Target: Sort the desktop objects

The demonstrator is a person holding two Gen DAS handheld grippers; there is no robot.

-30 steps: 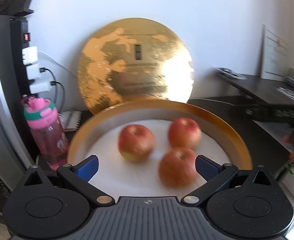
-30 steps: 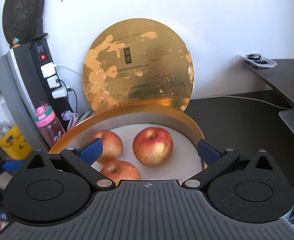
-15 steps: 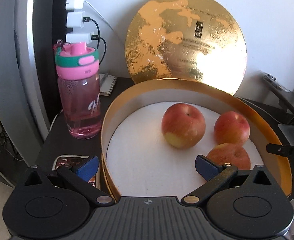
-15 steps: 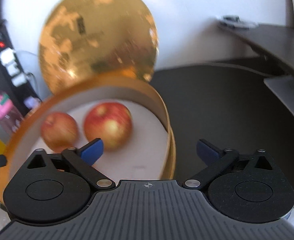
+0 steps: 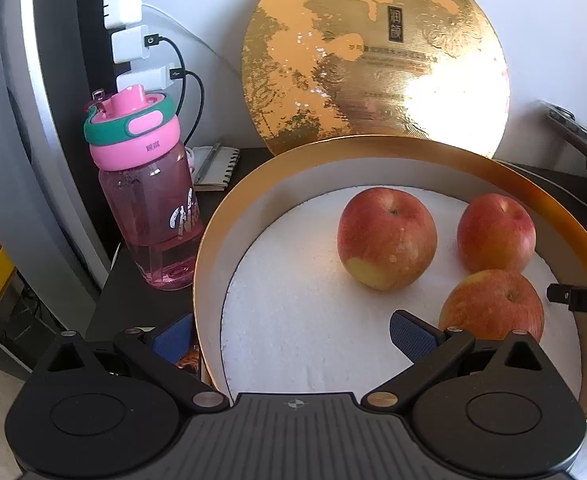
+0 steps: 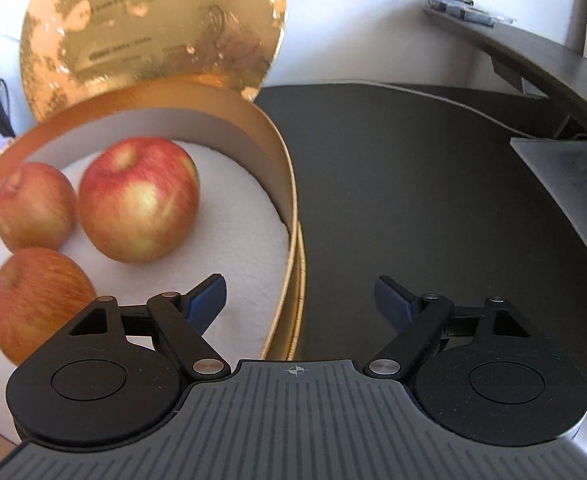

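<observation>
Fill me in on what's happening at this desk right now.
A person holds two handheld tongs at a round gold box with three apples inside. The left tongs straddle the box's near-left wall, jaws open. The right tongs straddle the right wall; their jaws have just been closing but don't yet pinch it. The gold lid leans on the wall behind.

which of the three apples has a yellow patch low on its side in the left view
The big apple nearest the box's middle. The two others sit further right and show no such patch.
</observation>
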